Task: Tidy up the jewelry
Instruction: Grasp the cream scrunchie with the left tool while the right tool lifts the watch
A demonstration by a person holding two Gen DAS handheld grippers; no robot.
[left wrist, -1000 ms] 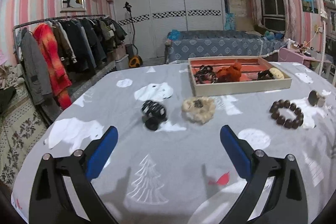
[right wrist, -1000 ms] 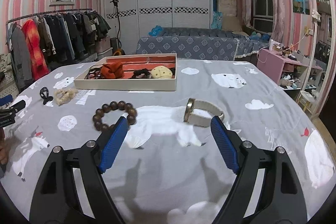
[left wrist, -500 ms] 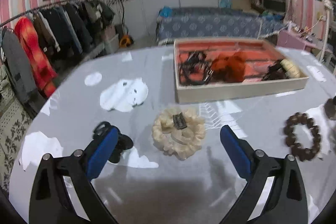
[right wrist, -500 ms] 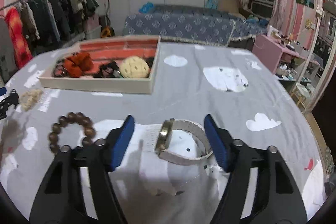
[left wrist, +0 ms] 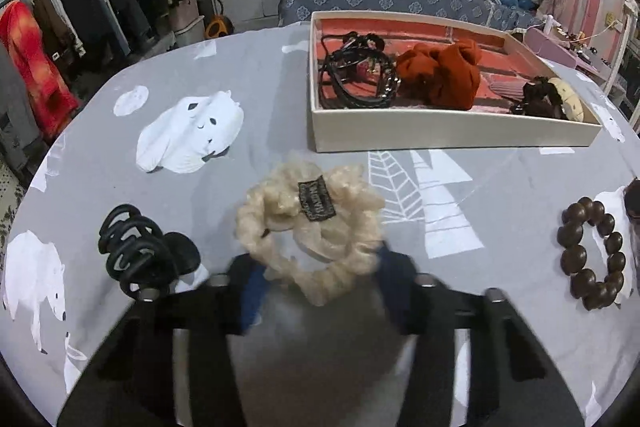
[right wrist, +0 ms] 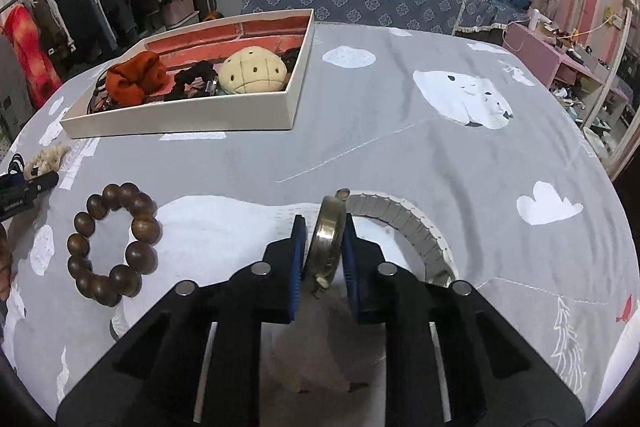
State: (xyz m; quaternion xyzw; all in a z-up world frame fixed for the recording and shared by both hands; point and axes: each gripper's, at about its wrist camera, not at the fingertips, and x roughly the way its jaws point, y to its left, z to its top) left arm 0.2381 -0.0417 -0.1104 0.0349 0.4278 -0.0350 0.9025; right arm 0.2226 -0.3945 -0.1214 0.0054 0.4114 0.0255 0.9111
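Fluffy cream scrunchie [left wrist: 310, 227], beaded bracelet [left wrist: 592, 255].

Scrunchie [left wrist: 310, 227]: cream, fluffy, dark label on top, flat on the worktop at 6 o'clock of the tray [left wrist: 448, 135].
Watch [right wrist: 330, 239]: brass case on edge, pale link band curving to 3 o'clock.
Bead bracelet [right wrist: 112, 243]: dark wooden beads, flat, at 9 o'clock of the watch.
Claw clip [left wrist: 140, 251]: black, at 9 o'clock of the scrunchie.

Bare cloth [right wrist: 400, 155] right of tray [right wrist: 180, 125]; bead bracelet [right wrist: 112, 247] leftward.
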